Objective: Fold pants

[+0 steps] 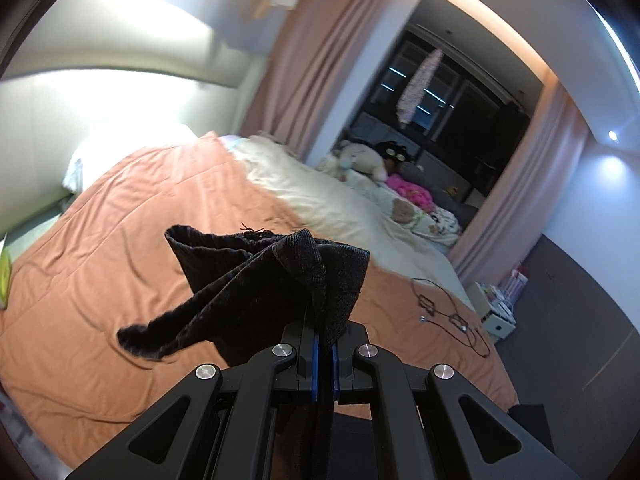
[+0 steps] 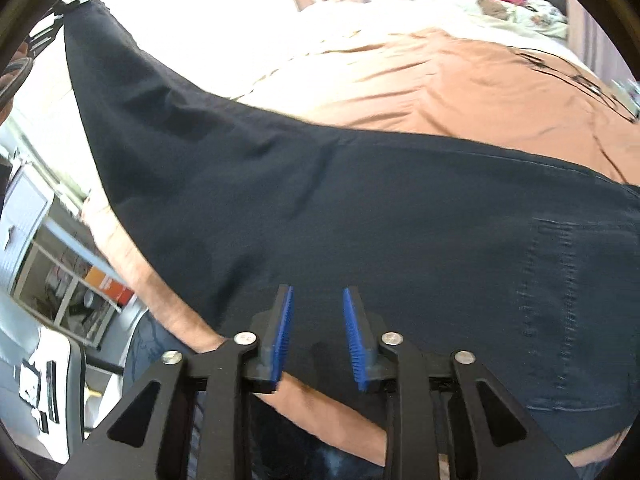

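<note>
The pants are dark, nearly black fabric. In the left wrist view my left gripper (image 1: 325, 344) is shut on a bunched end of the pants (image 1: 256, 292) and holds it lifted above the orange bedspread (image 1: 120, 240). In the right wrist view the pants (image 2: 360, 220) stretch wide across the bed, from the far upper left, where the left gripper (image 2: 60, 12) holds a corner, down to the lower right. My right gripper (image 2: 318, 312) is open just above the cloth, blue pads apart, holding nothing.
The bed has an orange cover (image 2: 460, 80) and a cream blanket (image 1: 340, 196) farther back with stuffed toys (image 1: 360, 156). A dark cable (image 1: 452, 312) lies on the bed's right side. Pink curtains (image 1: 320, 60) and a dark window stand behind. A person's bare forearm (image 2: 168, 300) runs below the pants.
</note>
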